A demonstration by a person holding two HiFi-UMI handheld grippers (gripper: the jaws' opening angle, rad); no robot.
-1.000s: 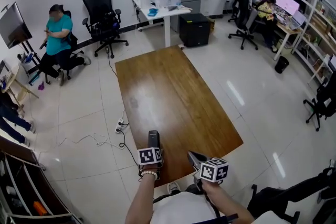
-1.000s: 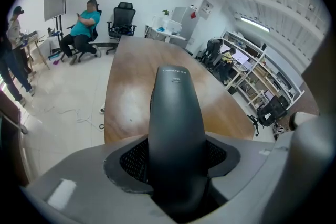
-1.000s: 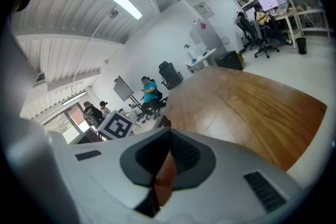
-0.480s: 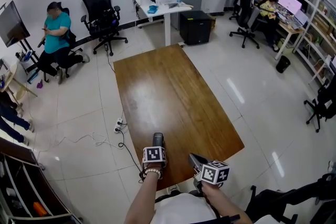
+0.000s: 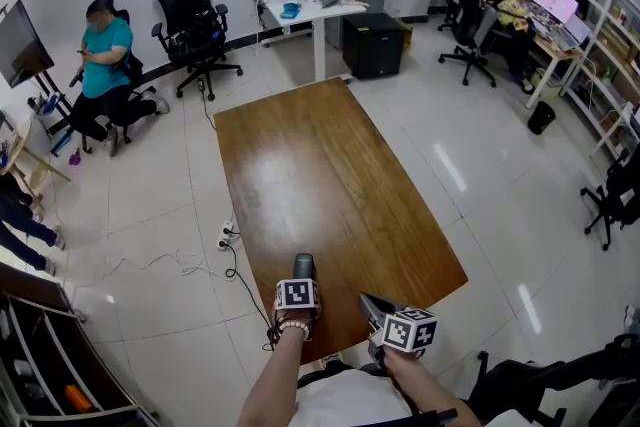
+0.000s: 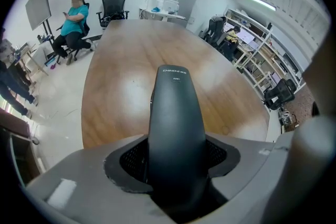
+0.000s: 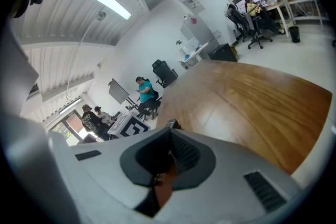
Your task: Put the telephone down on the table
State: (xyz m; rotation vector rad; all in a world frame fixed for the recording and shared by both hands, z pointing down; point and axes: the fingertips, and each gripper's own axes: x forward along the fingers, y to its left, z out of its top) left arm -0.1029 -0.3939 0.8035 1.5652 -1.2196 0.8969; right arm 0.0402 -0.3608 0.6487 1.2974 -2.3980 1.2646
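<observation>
One long brown wooden table (image 5: 320, 175) on white floor tiles (image 5: 150, 205)

Person in white shirt (image 5: 345, 402), seen from above.
Dark strap (image 5: 430, 412), bead bracelet (image 5: 291, 326) on L wrist; grey left gripper (image 5: 302, 265) & right gripper (image 5: 366, 299), each w/ b&w marker cube (image 5: 297, 295).

Brown wooden table (image 5: 330, 175), glossy top showing glare, stands on white tiled floor (image 5: 150, 195). Power strip (image 5: 228, 236) lies on floor near its left edge.
</observation>
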